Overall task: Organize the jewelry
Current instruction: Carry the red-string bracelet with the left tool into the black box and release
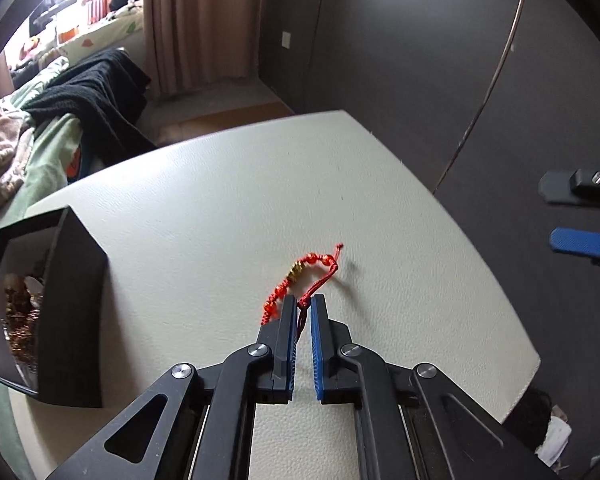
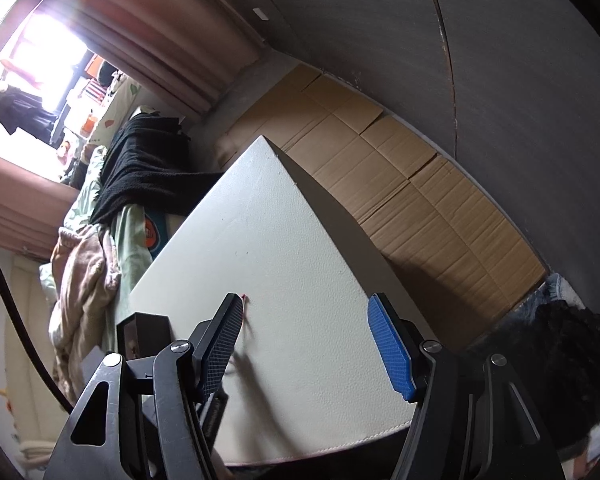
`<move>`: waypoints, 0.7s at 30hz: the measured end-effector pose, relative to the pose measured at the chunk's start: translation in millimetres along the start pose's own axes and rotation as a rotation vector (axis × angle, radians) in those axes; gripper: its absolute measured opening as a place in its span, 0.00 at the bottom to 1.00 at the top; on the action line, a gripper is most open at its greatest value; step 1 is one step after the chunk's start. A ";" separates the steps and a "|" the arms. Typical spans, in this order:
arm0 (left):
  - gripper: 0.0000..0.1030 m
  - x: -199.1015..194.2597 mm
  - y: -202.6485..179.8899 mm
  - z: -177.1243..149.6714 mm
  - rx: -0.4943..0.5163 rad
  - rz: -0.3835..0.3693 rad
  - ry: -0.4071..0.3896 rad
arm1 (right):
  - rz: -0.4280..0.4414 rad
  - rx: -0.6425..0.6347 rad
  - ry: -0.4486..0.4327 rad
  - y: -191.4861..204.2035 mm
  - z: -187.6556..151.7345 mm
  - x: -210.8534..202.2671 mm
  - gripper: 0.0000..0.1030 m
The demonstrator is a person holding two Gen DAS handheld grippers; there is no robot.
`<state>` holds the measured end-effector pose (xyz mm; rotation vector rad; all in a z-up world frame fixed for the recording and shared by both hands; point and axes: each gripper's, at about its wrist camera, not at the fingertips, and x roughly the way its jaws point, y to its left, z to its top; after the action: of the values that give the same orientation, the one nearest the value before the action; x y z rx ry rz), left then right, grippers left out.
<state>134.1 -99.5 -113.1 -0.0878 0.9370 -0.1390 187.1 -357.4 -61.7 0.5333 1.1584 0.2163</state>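
The left hand-held gripper (image 1: 303, 306) pinches the cord of the light, limp bracelet (image 1: 300, 280), best held there, not by beads; the right hand-held gripper (image 2: 306, 344) gapes wide.

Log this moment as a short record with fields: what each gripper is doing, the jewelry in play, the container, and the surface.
left gripper: fingers shut on the cord of the red beaded cord bracelet
bracelet: red beads with a gold-coloured charm, loop hanging beyond the fingertips over the table
right gripper: fingers wide apart, holding nothing, off to the table's right side
container: open black jewelry box at the table's left, gold-coloured pieces inside
surface: white textured leather-look tabletop
progress: bracelet not yet in the box
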 end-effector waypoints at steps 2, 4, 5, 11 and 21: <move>0.06 -10.6 6.5 3.3 -0.020 -0.012 -0.023 | -0.006 -0.009 0.001 4.2 -1.5 1.8 0.64; 0.06 -23.7 15.0 6.7 -0.043 -0.017 -0.050 | -0.012 -0.017 0.005 8.0 -3.8 4.5 0.64; 0.06 -29.9 18.9 7.6 -0.056 -0.024 -0.060 | -0.016 -0.021 0.007 9.8 -5.0 6.2 0.64; 0.06 -64.2 48.9 12.1 -0.136 -0.037 -0.125 | -0.032 -0.044 0.018 19.5 -10.1 13.1 0.64; 0.06 -106.7 88.4 12.5 -0.225 -0.021 -0.212 | -0.032 -0.084 0.034 36.4 -17.9 20.8 0.64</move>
<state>89.1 4.8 -32.7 -0.3148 0.7373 -0.0424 183.0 -312.1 -65.4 0.4387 1.1853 0.2460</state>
